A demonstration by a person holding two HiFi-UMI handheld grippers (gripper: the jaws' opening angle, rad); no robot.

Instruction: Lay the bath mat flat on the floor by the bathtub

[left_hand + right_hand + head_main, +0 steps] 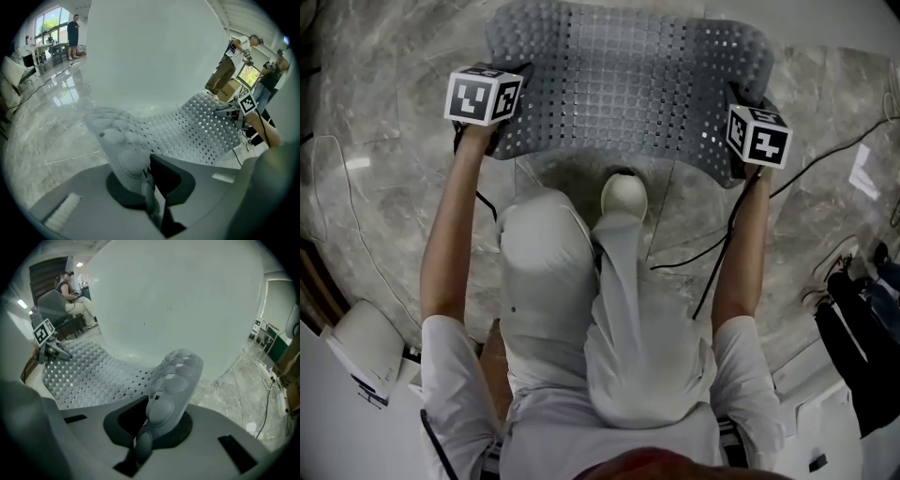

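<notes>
A grey perforated bath mat (628,80) with rows of bumps hangs stretched between my two grippers above the marble floor, sagging in the middle. My left gripper (492,127) is shut on the mat's near left corner (126,159). On the other side my right gripper (739,155) is shut on the near right corner (168,390). The white tub wall (150,51) fills the space just past the mat, and the tub wall (187,301) shows in the right gripper view too. Each gripper view shows the other gripper across the mat.
Grey marble floor (384,141) lies under and around the mat. Black cables (694,253) trail over the floor at the right. A white box (366,342) sits at the lower left, dark gear (862,309) at the right. People (232,61) stand in the background.
</notes>
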